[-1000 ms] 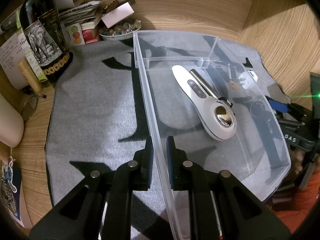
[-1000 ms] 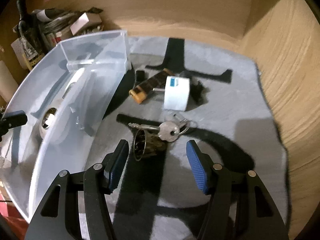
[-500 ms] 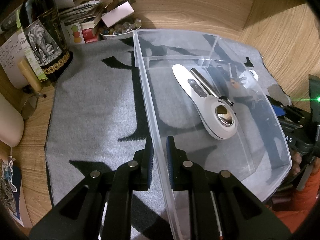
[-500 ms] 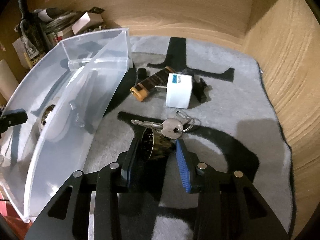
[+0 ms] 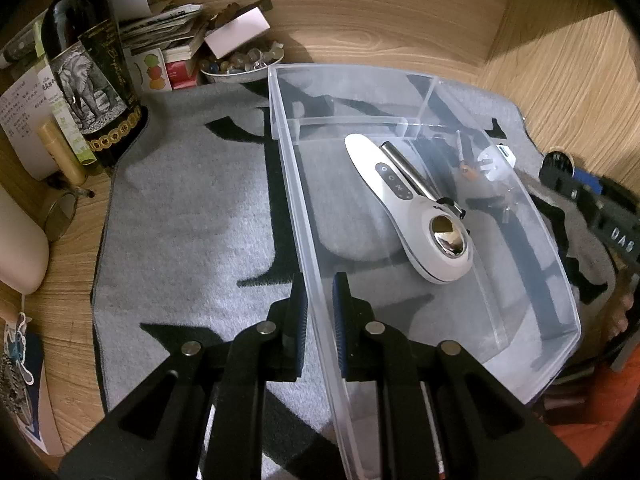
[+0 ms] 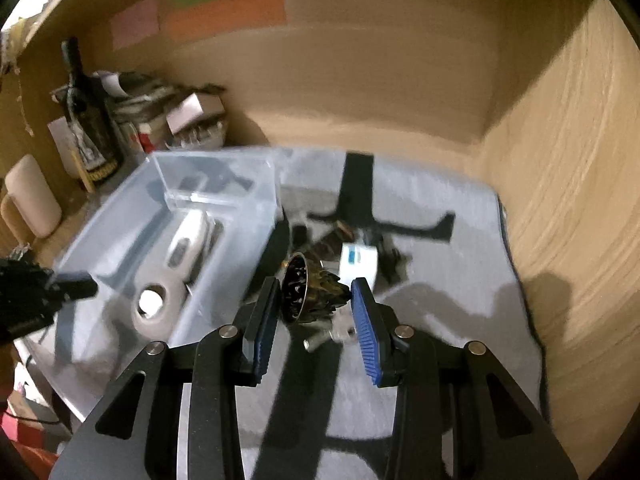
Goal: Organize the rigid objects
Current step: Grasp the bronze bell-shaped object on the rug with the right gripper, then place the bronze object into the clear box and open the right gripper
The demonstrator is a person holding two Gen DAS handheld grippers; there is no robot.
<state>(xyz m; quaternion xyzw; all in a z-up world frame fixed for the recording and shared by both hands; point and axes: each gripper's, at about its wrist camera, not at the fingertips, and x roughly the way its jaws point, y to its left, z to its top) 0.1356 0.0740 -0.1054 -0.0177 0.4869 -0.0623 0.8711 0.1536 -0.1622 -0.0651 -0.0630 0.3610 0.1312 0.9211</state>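
A clear plastic bin point(image 5: 520, 208) sits on a grey mat point(image 5: 192, 216). My left gripper point(image 5: 320, 312) is shut on the bin's near side wall. Inside lies a white handheld device point(image 5: 404, 200) with a metal rod beside it. In the right wrist view my right gripper point(image 6: 314, 300) is shut on a dark crumpled cup-shaped object point(image 6: 312, 292), held above the mat with keys point(image 6: 332, 334) hanging below it. A white charger block point(image 6: 358, 260) and a dark pen-like item point(image 6: 336, 236) lie on the mat behind. The bin point(image 6: 224, 200) is to the left.
A dark bottle with an elephant label point(image 5: 88, 68), papers, small boxes and a bowl of beads point(image 5: 240, 64) crowd the back left. Wooden walls close the back and right point(image 6: 560, 200). A beige rounded object point(image 5: 16, 240) stands at the far left.
My right gripper closed on the dark cup-shaped object and lifted it with the keys off the mat. The left gripper stayed clamped on the bin wall.
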